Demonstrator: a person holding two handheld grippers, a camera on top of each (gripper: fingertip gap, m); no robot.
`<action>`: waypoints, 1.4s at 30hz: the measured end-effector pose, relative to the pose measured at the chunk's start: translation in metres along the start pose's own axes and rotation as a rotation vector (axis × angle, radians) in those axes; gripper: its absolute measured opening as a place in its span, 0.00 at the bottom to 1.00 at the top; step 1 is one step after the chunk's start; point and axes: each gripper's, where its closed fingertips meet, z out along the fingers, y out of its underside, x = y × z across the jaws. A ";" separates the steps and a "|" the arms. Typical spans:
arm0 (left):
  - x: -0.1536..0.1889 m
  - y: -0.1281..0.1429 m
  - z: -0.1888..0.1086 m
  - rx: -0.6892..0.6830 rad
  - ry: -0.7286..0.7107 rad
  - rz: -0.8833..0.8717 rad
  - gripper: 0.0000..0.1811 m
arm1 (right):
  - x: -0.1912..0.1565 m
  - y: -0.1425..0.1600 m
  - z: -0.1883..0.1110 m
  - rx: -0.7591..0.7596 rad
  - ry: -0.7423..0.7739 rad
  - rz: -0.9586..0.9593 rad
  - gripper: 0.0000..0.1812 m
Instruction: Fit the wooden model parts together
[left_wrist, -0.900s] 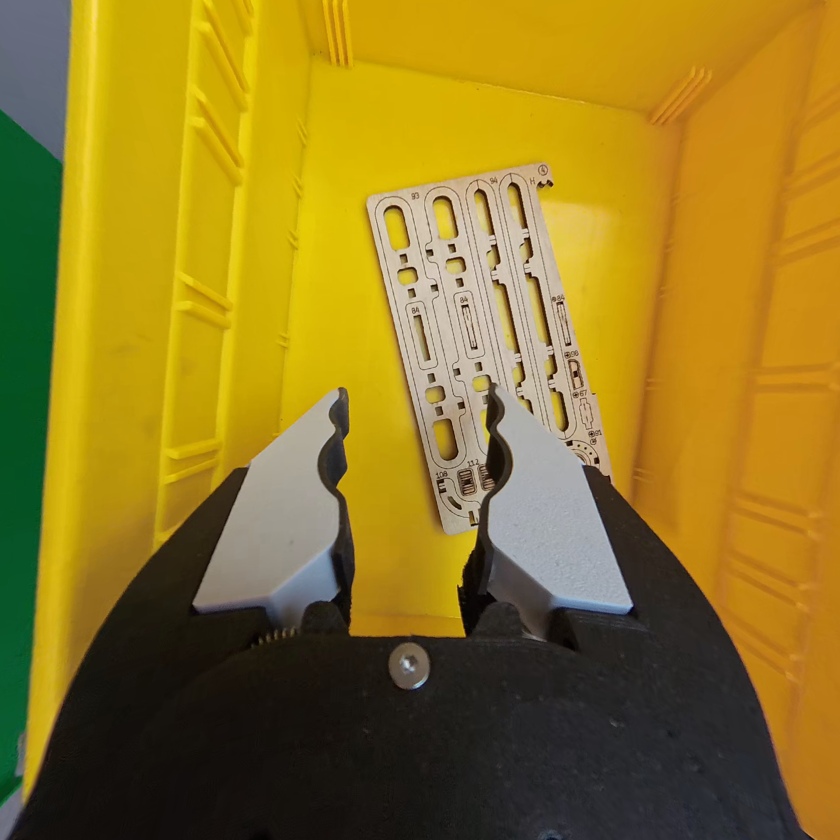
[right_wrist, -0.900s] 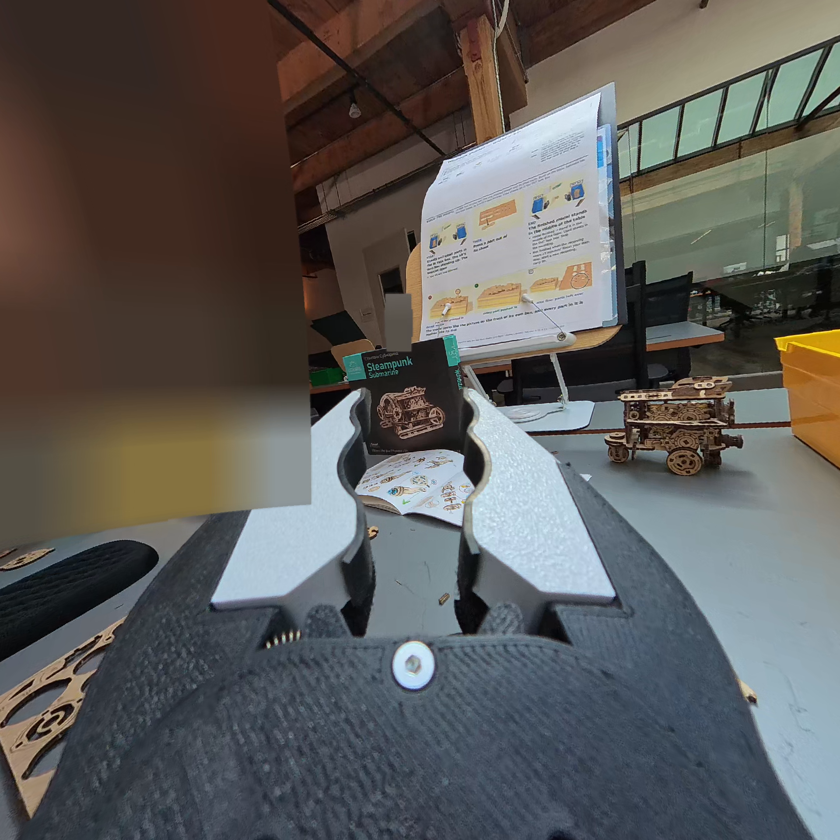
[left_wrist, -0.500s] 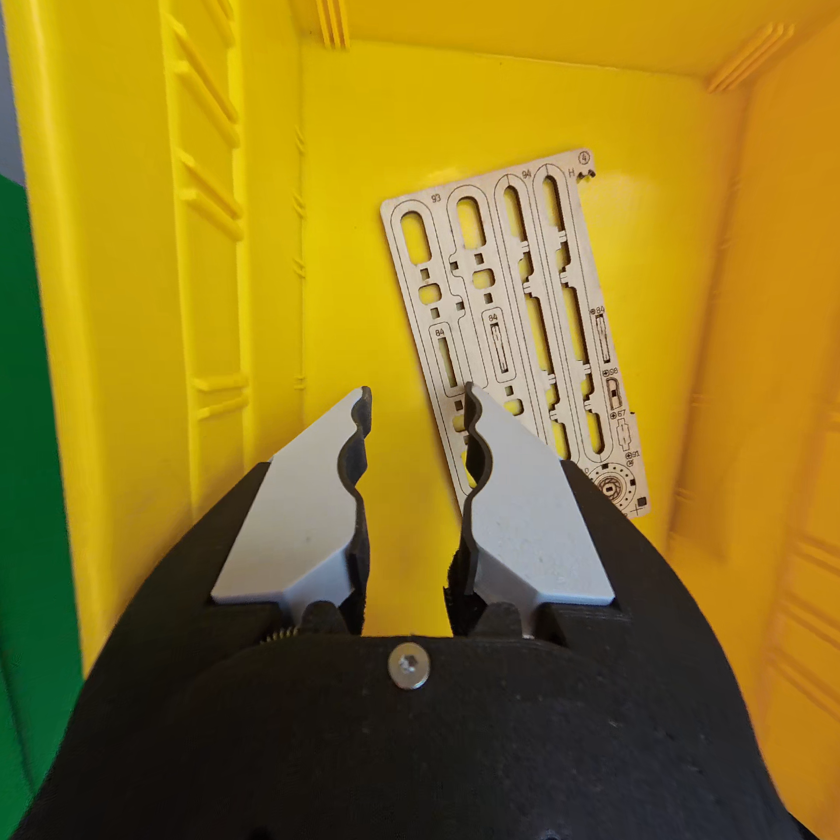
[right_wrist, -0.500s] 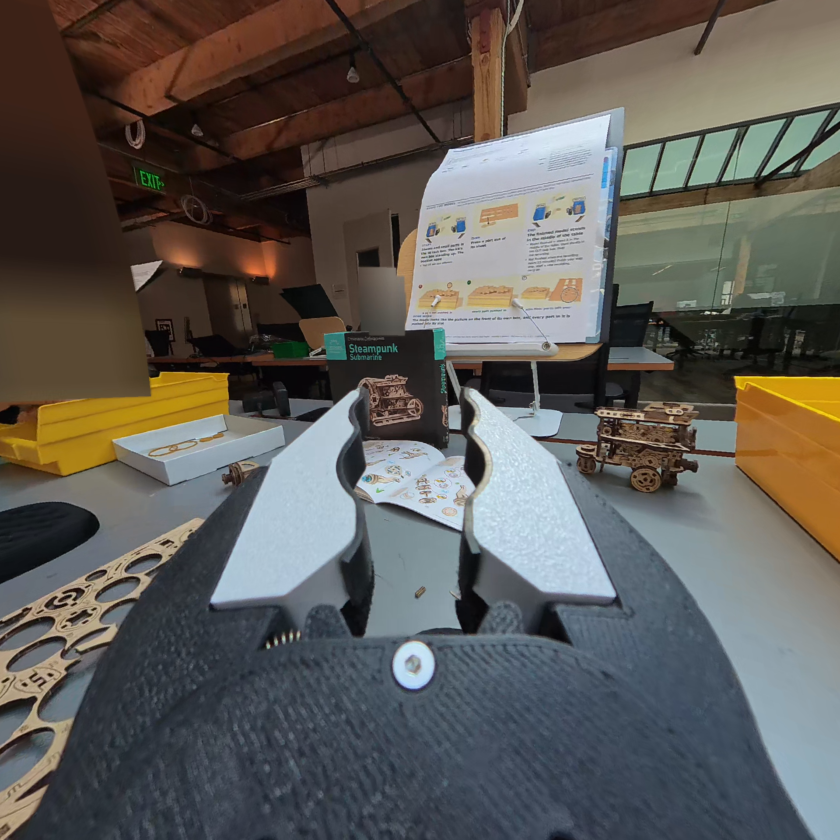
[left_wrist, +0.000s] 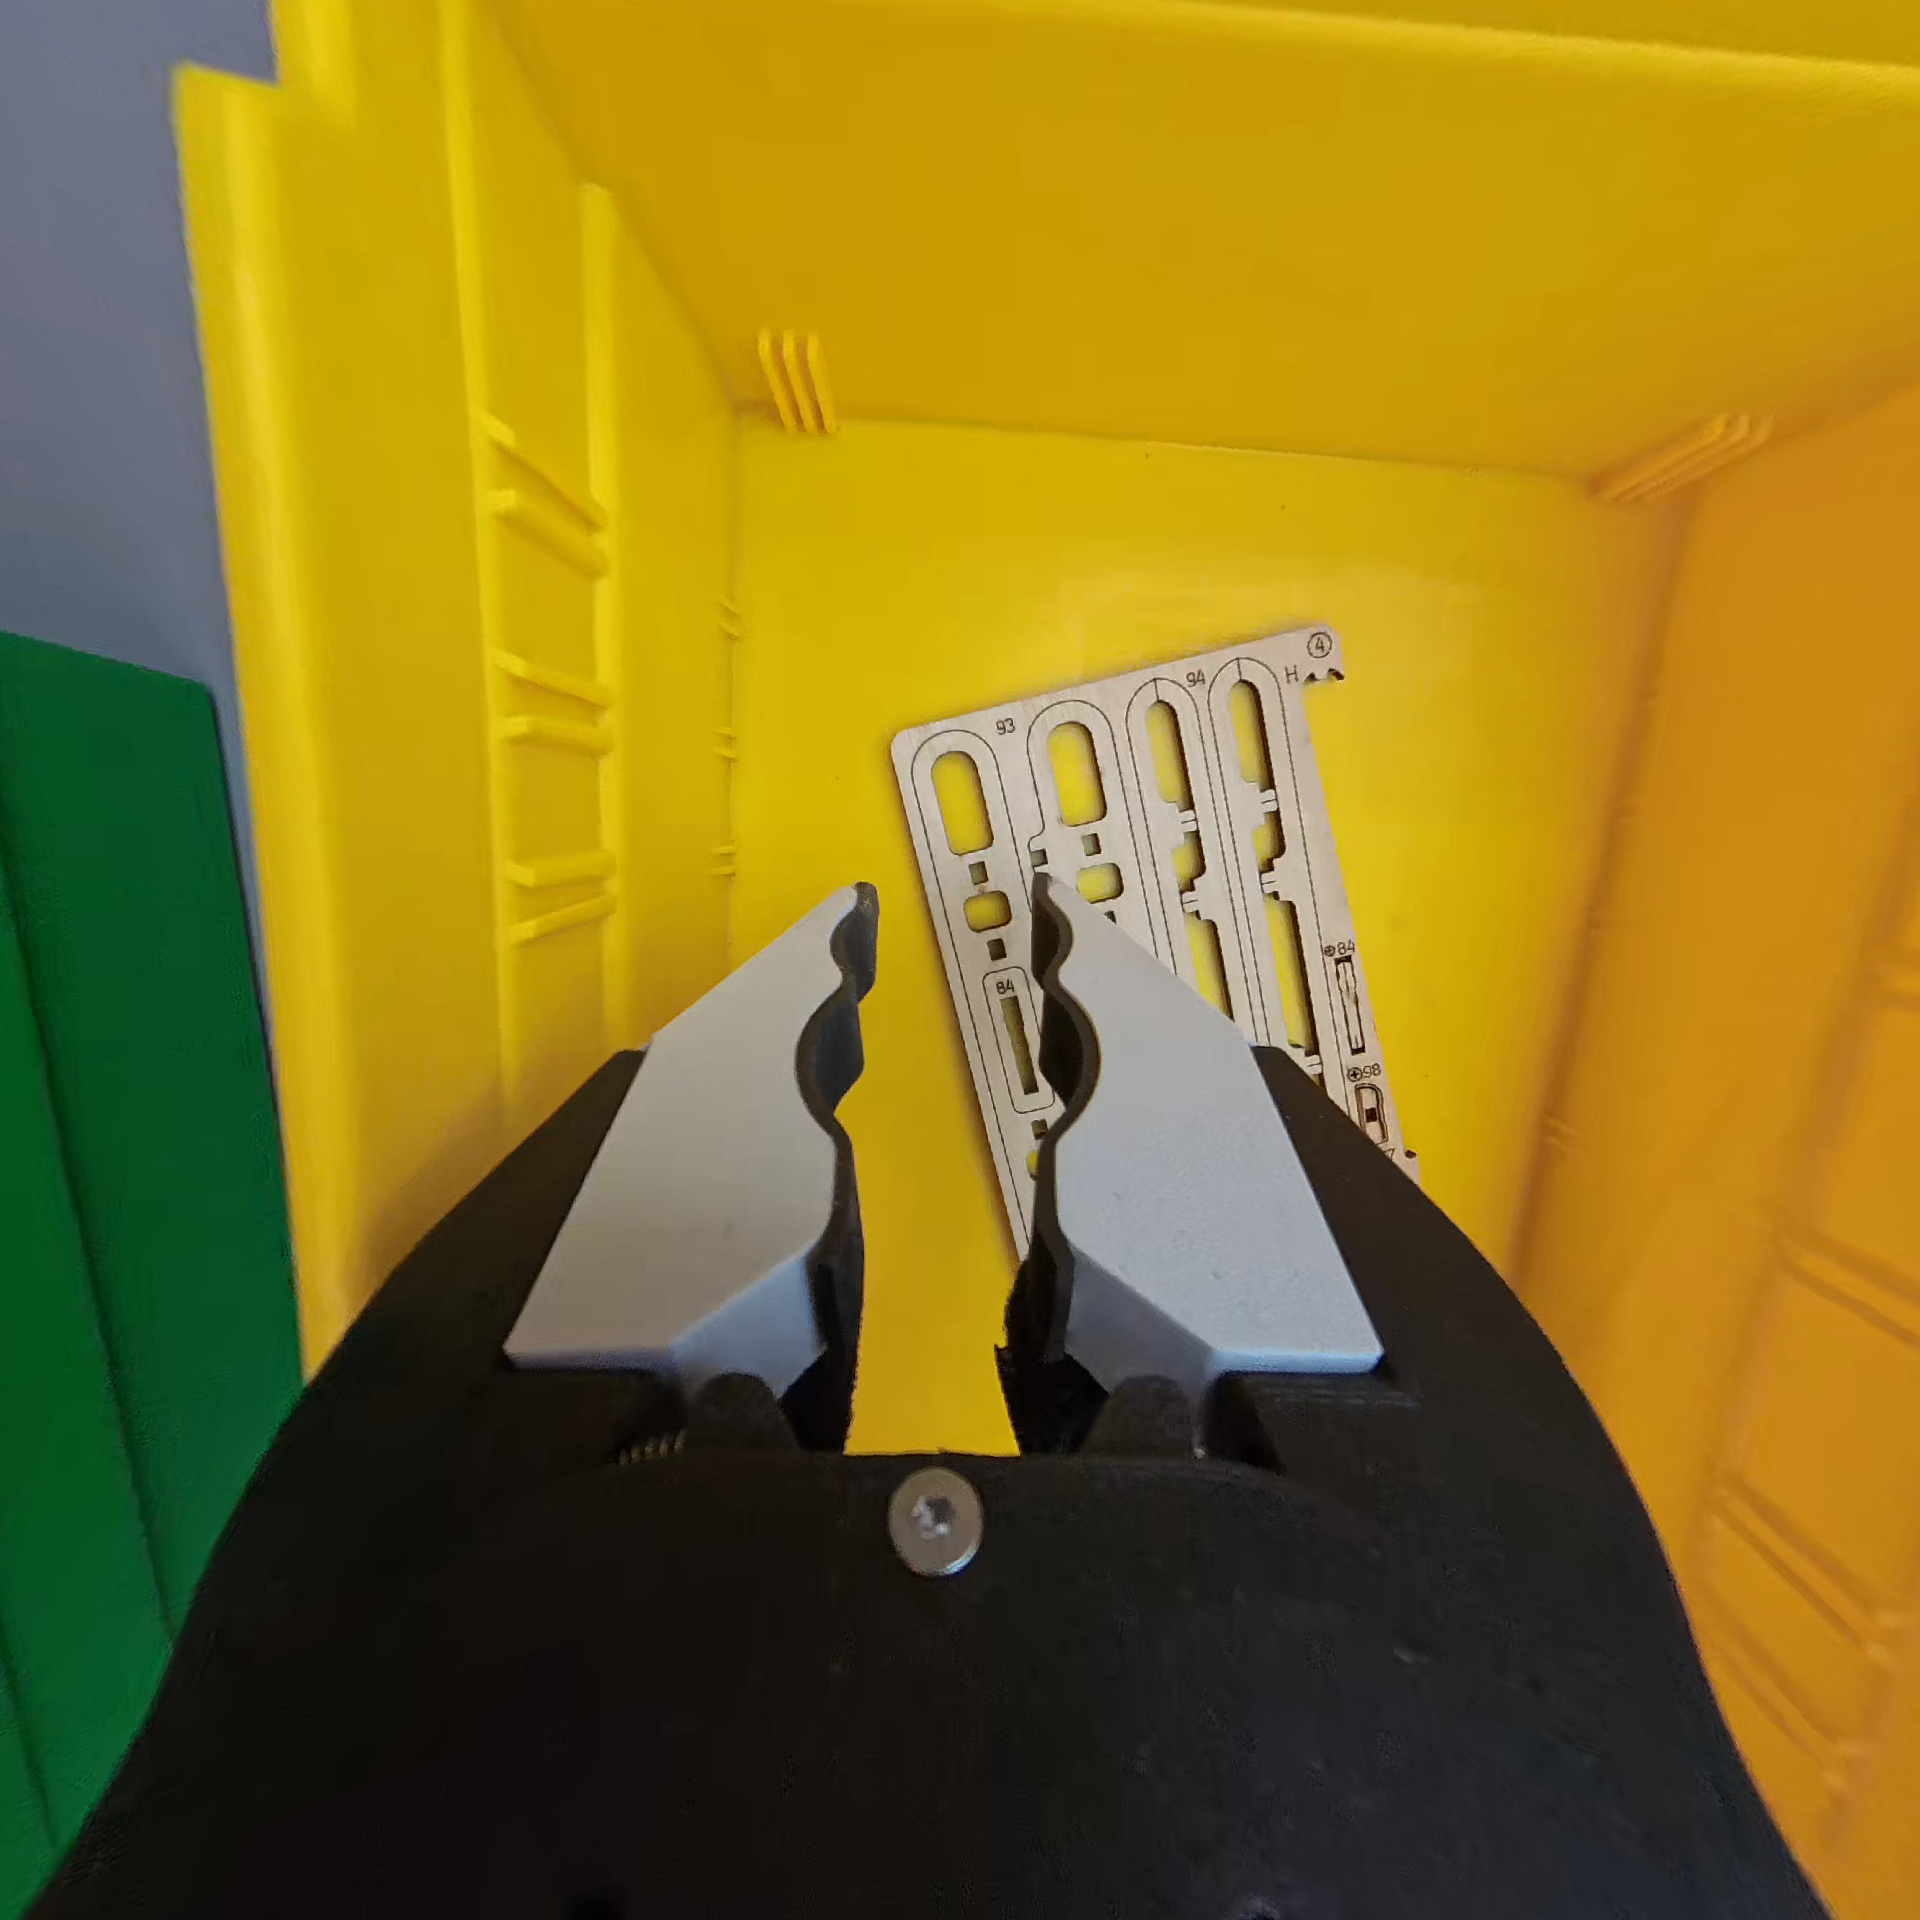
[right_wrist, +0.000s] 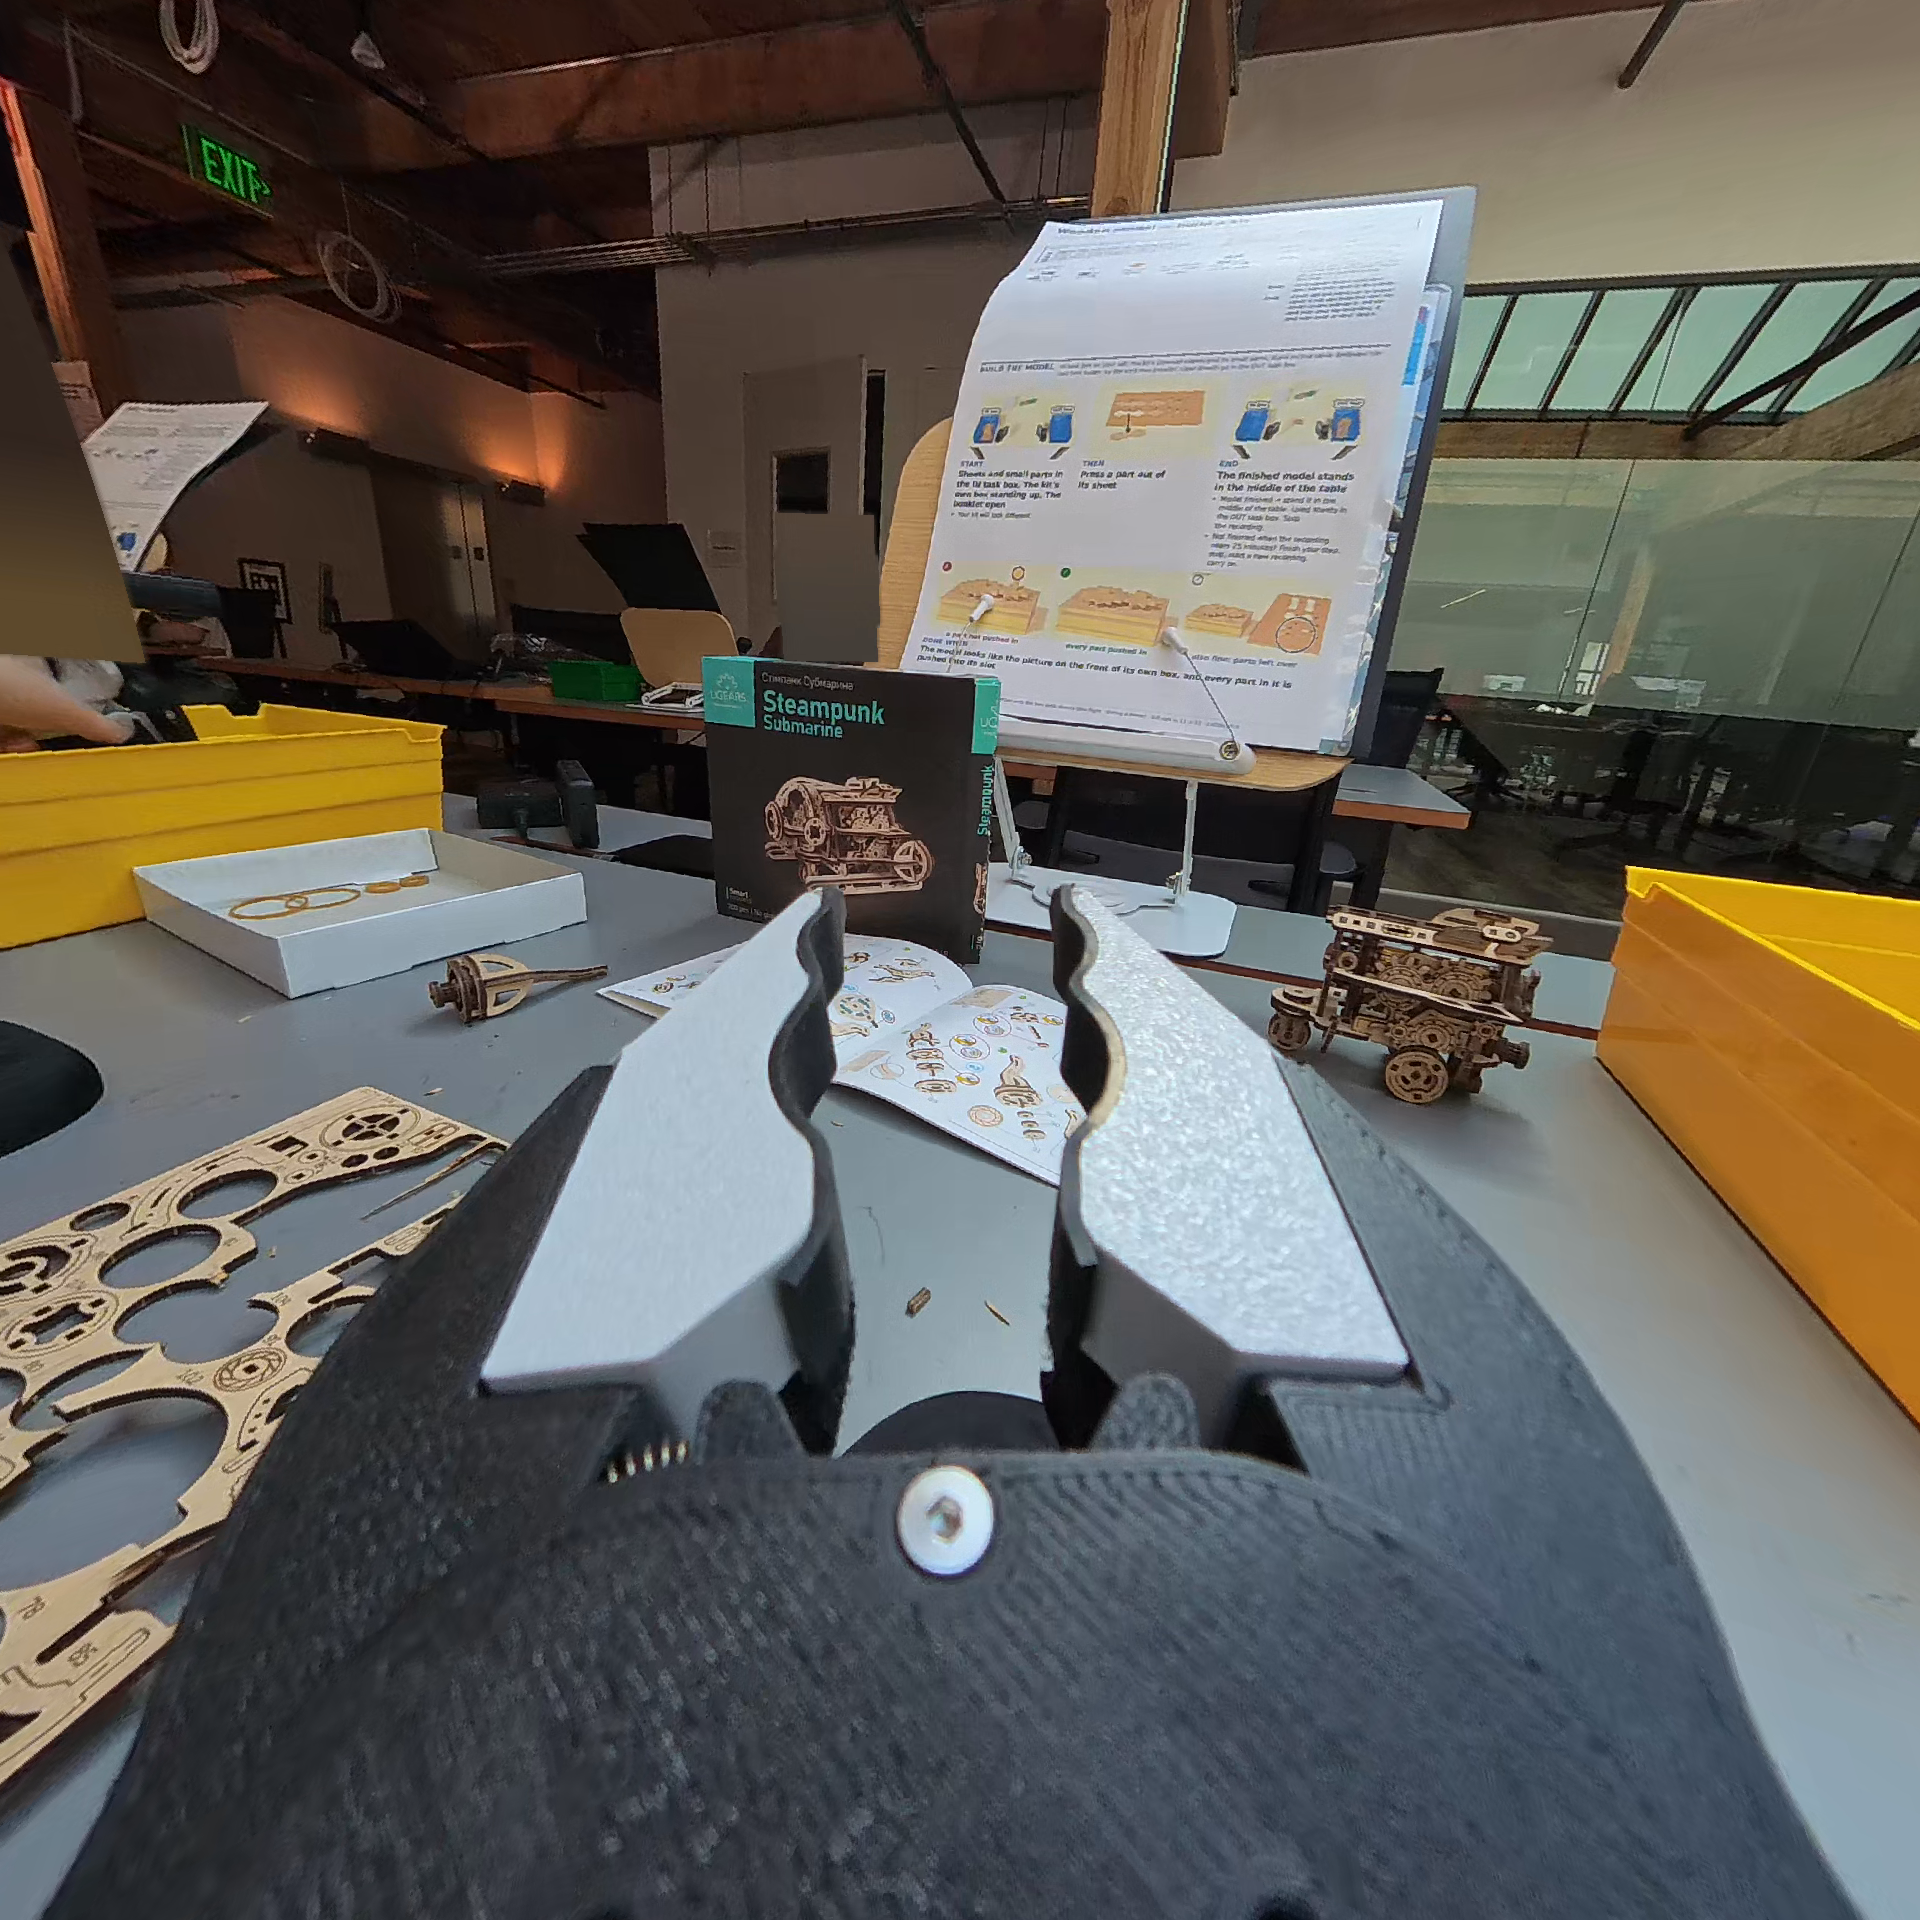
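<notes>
One wooden parts sheet (left_wrist: 1127, 894) lies flat in the yellow bin (left_wrist: 1039, 260), beyond and partly behind the left gripper (left_wrist: 948, 896) right finger; both grippers' fingers narrowly apart, holding nothing.

Bin interior evenly bright, soft shadows; hall dim, daylight from windows; wide-angle edge distortion.

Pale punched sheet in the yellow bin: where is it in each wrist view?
Left wrist view: pale sheet inside the yellow bin, right of centre, lower part behind the left gripper.
Right wrist view: not in it.
Shared landmark: a yellow bin at right; cannot tell if the same.
</notes>
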 end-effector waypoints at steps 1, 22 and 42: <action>0.001 0.002 0.002 -0.028 -0.003 0.002 0.15 | 0.000 0.001 0.000 -0.003 -0.001 0.001 0.22; 0.017 0.091 -0.037 -0.161 0.291 -0.056 0.21 | -0.009 0.009 0.006 -0.047 -0.043 -0.019 0.22; 0.018 0.091 -0.018 -0.236 -0.011 0.121 0.14 | -0.010 0.012 0.006 -0.065 -0.052 -0.015 0.22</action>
